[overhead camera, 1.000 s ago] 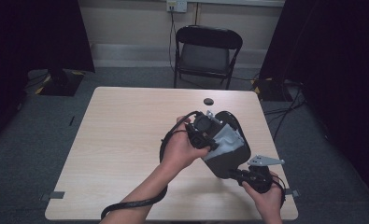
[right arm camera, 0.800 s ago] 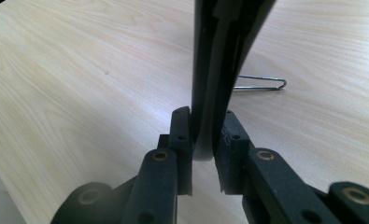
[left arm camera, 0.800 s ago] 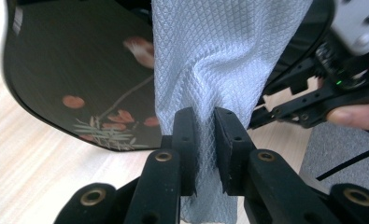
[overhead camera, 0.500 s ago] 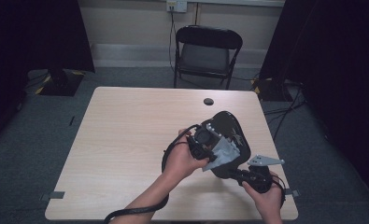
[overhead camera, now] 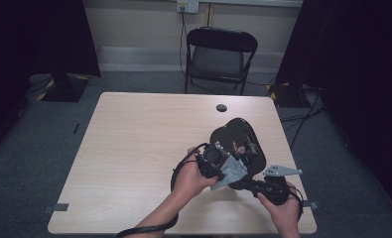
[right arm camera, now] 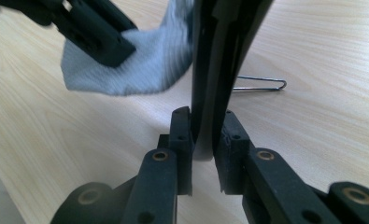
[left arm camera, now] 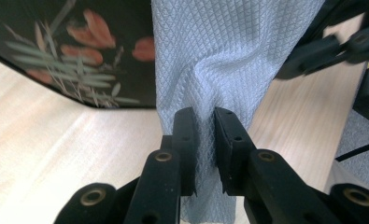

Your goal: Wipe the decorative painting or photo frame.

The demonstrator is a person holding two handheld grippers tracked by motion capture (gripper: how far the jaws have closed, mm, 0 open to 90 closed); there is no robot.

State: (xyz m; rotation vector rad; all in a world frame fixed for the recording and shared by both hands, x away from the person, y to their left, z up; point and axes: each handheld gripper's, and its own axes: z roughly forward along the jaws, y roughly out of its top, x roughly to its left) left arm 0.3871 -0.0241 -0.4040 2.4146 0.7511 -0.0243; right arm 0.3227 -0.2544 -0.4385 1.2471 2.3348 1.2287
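A black glossy tray (overhead camera: 239, 139) with a red and green floral print stands tilted up on edge over the table's right front. My right gripper (overhead camera: 250, 184) is shut on its lower edge; in the right gripper view the pads (right arm camera: 181, 135) clamp the tray's (right arm camera: 222, 51) thin rim. My left gripper (overhead camera: 217, 167) is shut on a grey woven cloth (overhead camera: 231, 172), which lies against the tray's face. The left gripper view has the cloth (left arm camera: 219, 56) bunched between the pads (left arm camera: 186, 135), the printed tray (left arm camera: 65, 46) just behind it. The cloth (right arm camera: 131, 65) hangs beside the tray.
The light wooden table (overhead camera: 134, 148) has a small dark round spot (overhead camera: 221, 107) near its far edge. A thin wire loop (right arm camera: 261, 85) lies on the table behind the tray. A black folding chair (overhead camera: 221, 54) stands beyond the table. Cables trail off the front edge.
My left gripper has slid the cloth down the tray's face toward the front, uncovering the upper part of the tray. The right gripper and the tray's lower edge have stayed put.
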